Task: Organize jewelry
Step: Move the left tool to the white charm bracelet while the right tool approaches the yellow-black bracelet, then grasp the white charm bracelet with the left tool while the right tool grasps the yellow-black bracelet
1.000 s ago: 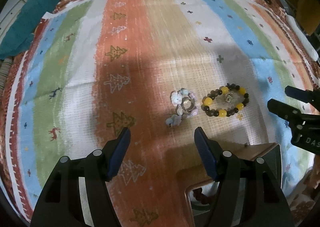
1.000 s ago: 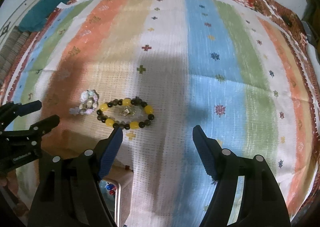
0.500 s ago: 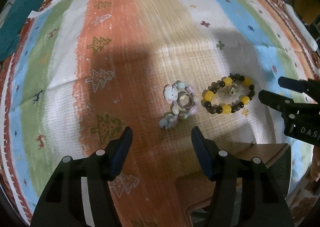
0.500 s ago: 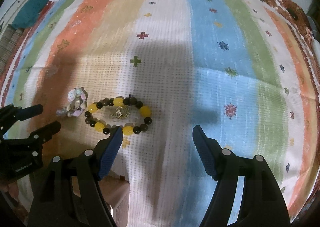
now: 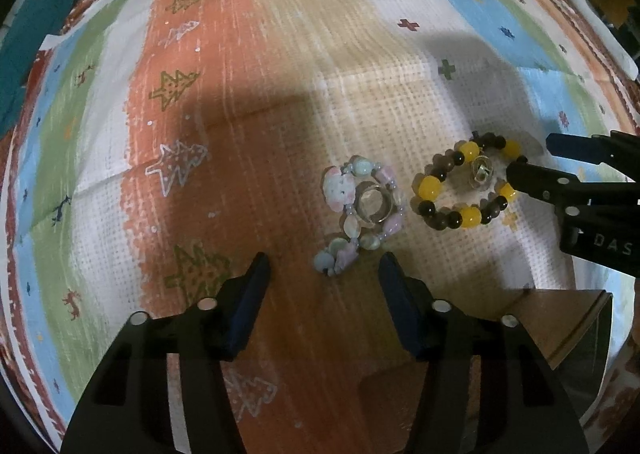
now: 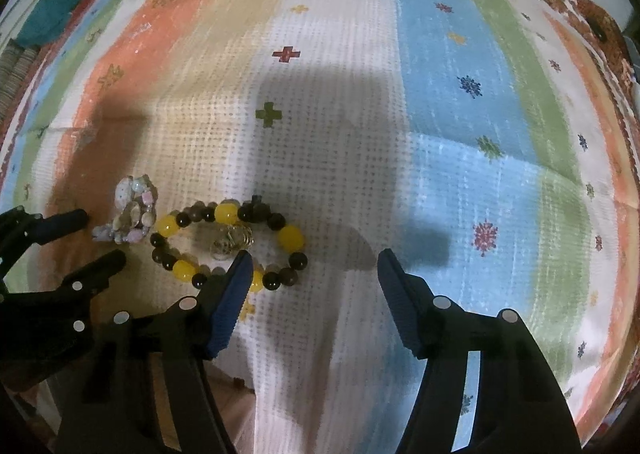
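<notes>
Two bracelets lie side by side on a striped cloth (image 5: 280, 54) printed with trees, crosses and flowers, toward its near edge.

Pastel bracelet (image 5: 356, 210): pale pink, blue and white beads, some flat and shell-like, strung in a loose coil doubled over itself, a clear glassy ring at its centre. It rests where the orange stripe meets the tan one.

Yellow-and-dark bracelet (image 6: 228, 244): round yellow beads alternating with runs of dark brown and black ones, forming an open oval. A small gold-toned charm sits inside the loop. It lies just beside the pastel one, on the white stripe.

Left gripper (image 5: 324, 274): pointed down just short of the pastel bracelet, jaws about half open and lately closing, nothing between them.

Right gripper (image 6: 312, 274): jaws a little over half open, also lately closing, empty. Its left finger overlaps the near rim of the yellow-and-dark bracelet; contact cannot be told.

A brown box (image 5: 568, 326) sits at the cloth's near edge.
</notes>
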### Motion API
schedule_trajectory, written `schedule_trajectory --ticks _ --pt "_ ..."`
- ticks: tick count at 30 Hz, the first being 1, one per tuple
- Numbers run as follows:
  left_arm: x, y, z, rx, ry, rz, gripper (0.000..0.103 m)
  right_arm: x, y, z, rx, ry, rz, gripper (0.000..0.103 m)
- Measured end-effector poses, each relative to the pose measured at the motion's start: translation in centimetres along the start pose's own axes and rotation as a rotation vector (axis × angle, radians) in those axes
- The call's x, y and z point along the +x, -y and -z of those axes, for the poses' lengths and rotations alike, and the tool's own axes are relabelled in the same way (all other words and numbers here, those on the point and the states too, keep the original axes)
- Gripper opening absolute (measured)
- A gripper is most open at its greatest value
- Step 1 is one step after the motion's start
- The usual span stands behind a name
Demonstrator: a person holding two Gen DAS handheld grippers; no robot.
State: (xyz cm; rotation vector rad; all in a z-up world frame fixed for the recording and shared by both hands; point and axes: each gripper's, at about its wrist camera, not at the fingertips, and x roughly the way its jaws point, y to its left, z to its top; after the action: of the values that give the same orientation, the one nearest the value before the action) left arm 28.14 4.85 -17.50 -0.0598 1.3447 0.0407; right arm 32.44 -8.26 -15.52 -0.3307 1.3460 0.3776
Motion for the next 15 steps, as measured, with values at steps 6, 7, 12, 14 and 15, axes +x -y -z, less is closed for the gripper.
schedule_trajectory --ticks 6,7,12,14,15 --pt "0.3 0.3 -0.2 0.001 0.003 -0.015 0.021 0.8 -0.8 -0.4 -0.029 -0.006 0.026 0.048" --pt "0.3 0.3 -0.2 0.001 0.003 -0.017 0.02 1.0 -0.9 -0.4 -0.029 -0.006 0.026 0.047" --pt "0.4 0.3 -0.2 0.0 0.005 -0.024 0.017 1.1 -1.2 -0.6 -0.04 0.007 0.036 0.034" --pt "0.3 0.3 -0.2 -0.003 0.005 -0.023 0.017 1.3 -1.1 -1.0 -0.045 0.011 0.039 0.03" --pt "0.0 0.3 0.0 -0.004 0.005 -0.023 0.017 1.3 -1.1 -1.0 -0.048 0.013 0.04 0.024"
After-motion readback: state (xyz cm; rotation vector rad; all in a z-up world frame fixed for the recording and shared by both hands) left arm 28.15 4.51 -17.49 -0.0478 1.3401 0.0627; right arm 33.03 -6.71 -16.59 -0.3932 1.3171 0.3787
